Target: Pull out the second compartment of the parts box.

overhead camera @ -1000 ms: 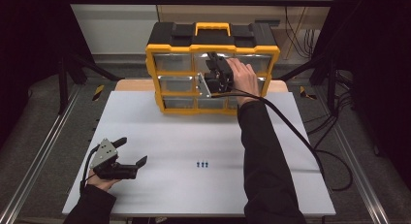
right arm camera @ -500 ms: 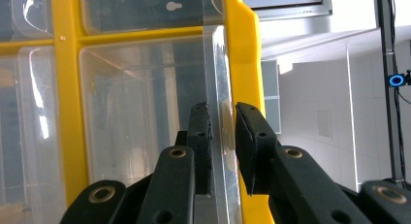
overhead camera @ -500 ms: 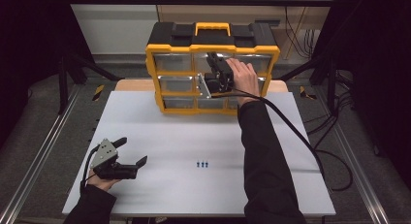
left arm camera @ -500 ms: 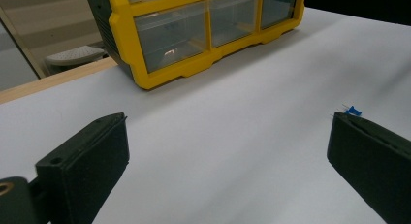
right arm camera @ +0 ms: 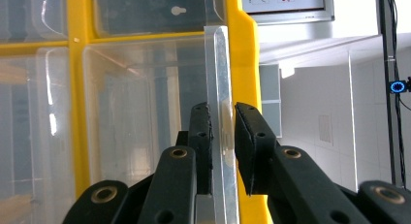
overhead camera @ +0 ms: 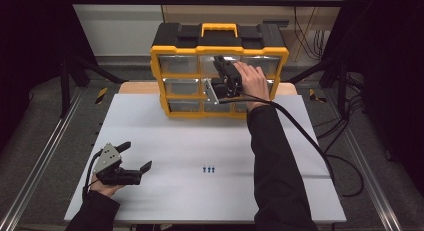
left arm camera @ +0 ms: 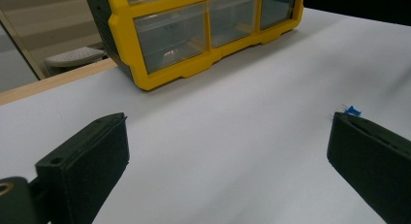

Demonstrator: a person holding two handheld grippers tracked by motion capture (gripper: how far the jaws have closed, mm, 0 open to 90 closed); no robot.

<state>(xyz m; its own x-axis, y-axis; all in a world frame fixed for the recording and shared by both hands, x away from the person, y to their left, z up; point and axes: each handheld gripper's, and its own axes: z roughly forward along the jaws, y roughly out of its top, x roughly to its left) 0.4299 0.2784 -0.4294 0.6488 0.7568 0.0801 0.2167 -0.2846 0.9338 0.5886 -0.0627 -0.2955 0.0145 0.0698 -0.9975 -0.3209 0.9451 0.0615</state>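
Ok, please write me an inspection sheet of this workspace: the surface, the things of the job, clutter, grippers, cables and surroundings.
Surface: white table top, flat, with a wooden edge at the back.
Job's things: yellow and black drawer organizer upright at the table's back; clear drawers; small blue parts lying near the middle.
Clutter: nothing seen.
Grippers: left gripper open, low over the table's near left; right gripper closed on a clear drawer's handle at the organizer's front.
Cables: black cable trails from the right gripper over the table's right edge.
Surroundings: dark floor, metal rails, more cables at right.
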